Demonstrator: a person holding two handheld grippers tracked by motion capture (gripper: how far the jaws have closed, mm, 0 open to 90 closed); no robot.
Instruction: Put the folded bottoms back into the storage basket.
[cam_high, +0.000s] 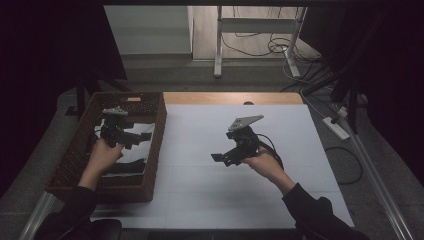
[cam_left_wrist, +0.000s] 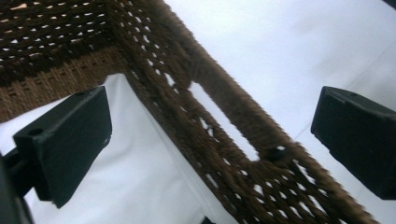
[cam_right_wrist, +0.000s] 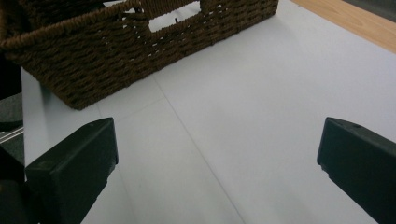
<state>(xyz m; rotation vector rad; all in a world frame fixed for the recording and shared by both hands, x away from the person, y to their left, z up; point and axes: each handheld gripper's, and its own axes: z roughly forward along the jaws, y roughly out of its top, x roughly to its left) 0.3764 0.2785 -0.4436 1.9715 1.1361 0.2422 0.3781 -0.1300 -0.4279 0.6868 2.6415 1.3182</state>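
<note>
Left gripper (cam_high: 136, 136): hung over the basket, jaws spread wide, nothing between them but the basket's wall below
Right gripper (cam_high: 218, 157): stood above the white table top (cam_high: 210, 200), jaws wide apart and empty
Basket (cam_high: 75, 155): brown wicker, at the table's left edge, white cloth (cam_high: 131, 155) inside

No lettering, label, brand mark or number can be read anywhere: not on the woven basket (cam_high: 154, 131), not on the white table sheet (cam_high: 210, 195), and not on either gripper.
</note>
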